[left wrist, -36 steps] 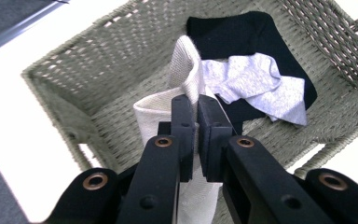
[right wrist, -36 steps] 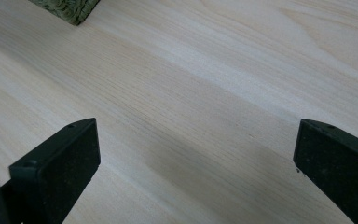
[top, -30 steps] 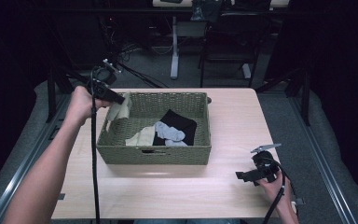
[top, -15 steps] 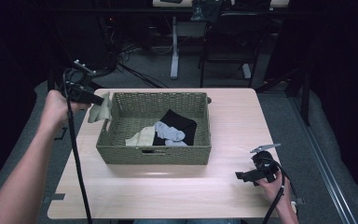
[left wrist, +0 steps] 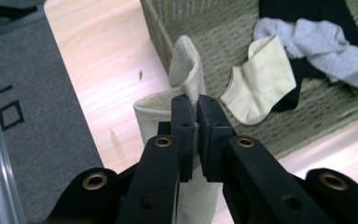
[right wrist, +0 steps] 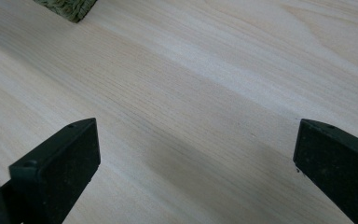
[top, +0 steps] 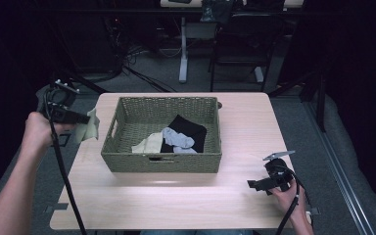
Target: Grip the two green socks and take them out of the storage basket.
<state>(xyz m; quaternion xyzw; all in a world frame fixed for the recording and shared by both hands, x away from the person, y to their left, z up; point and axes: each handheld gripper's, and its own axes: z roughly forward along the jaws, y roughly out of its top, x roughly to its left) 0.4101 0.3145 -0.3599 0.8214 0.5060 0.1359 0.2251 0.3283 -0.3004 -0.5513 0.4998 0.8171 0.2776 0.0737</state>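
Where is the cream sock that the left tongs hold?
High view, left side: the cream sock hangs from the left tongs above the table's left edge, just outside the basket.

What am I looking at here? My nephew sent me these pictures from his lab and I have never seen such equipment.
A person sits at a pale wooden table and holds a black two-jaw hand gripper in each hand; there is no robot arm. One picture is taken from a fixed camera above the table. The other two come from small cameras riding on each gripper, looking along its jaws. On the table stands a green woven basket holding a cream sock, a grey sock and a black cloth. The left gripper is shut on another cream sock, held up beside the basket's left end. The right gripper is open, holding nothing, low over bare wood.
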